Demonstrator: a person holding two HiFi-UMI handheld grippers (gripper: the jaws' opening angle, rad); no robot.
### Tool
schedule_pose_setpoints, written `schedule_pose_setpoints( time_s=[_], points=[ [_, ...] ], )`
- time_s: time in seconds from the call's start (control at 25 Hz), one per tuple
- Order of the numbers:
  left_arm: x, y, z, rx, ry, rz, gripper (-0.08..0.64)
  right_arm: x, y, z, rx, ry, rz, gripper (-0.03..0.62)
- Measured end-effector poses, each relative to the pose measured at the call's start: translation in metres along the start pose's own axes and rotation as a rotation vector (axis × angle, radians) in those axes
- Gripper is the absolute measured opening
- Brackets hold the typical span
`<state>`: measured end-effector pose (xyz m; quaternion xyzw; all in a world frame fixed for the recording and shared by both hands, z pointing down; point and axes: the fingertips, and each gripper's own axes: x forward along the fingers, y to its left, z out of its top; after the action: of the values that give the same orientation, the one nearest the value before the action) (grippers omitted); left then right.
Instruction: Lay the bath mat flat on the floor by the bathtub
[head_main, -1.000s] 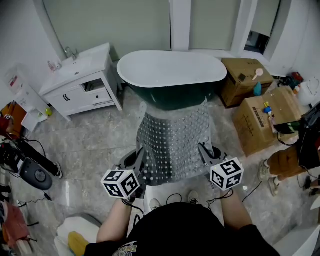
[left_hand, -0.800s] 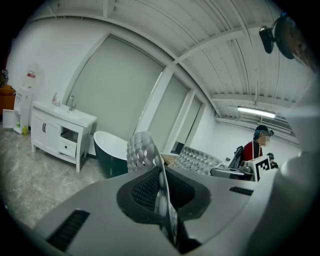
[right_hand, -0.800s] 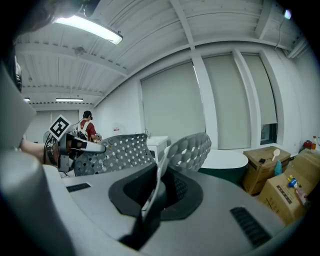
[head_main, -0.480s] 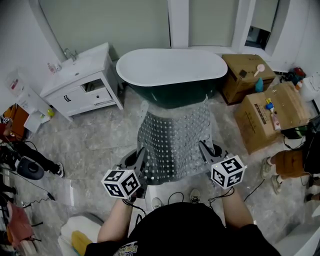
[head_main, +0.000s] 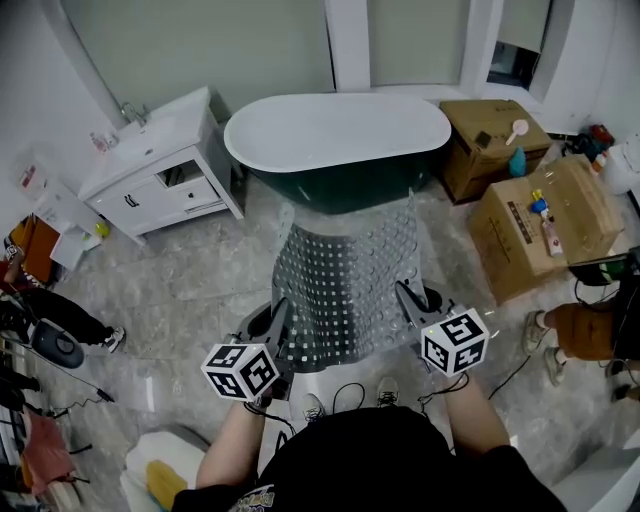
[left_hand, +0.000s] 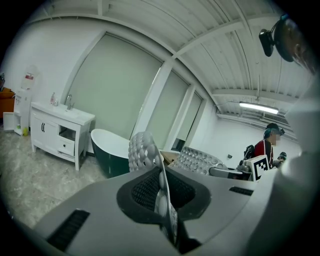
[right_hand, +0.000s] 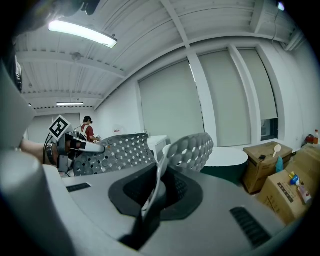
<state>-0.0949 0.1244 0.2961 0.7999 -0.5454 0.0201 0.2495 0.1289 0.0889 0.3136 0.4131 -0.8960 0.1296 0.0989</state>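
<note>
Bath mat (head_main: 345, 280) shifting at all?
— Slightly. Left gripper (head_main: 281, 312) and right gripper (head_main: 406, 300) are keeping narrow jaws pinched on its near corners, and it's sagging above the floor (head_main: 200, 290), drifting toward the bathtub (head_main: 335, 140).
— Anything crowding?
— Cardboard boxes (head_main: 545, 225) are sitting right, and a vanity cabinet (head_main: 160, 170) left.

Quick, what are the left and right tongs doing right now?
Left tongs: closed on one near corner of the bath mat.
Right tongs: closed on the other near corner.
</note>
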Motion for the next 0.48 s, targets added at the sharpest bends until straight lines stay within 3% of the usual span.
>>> schedule_pose_setpoints(
  time_s=[0.48],
  points=[
    [0.037,-0.05,-0.03,-0.033,-0.003,0.026,0.029,-0.027,-0.056,-0.021,-0.001,0.027,0.043,0.034]
  ],
)
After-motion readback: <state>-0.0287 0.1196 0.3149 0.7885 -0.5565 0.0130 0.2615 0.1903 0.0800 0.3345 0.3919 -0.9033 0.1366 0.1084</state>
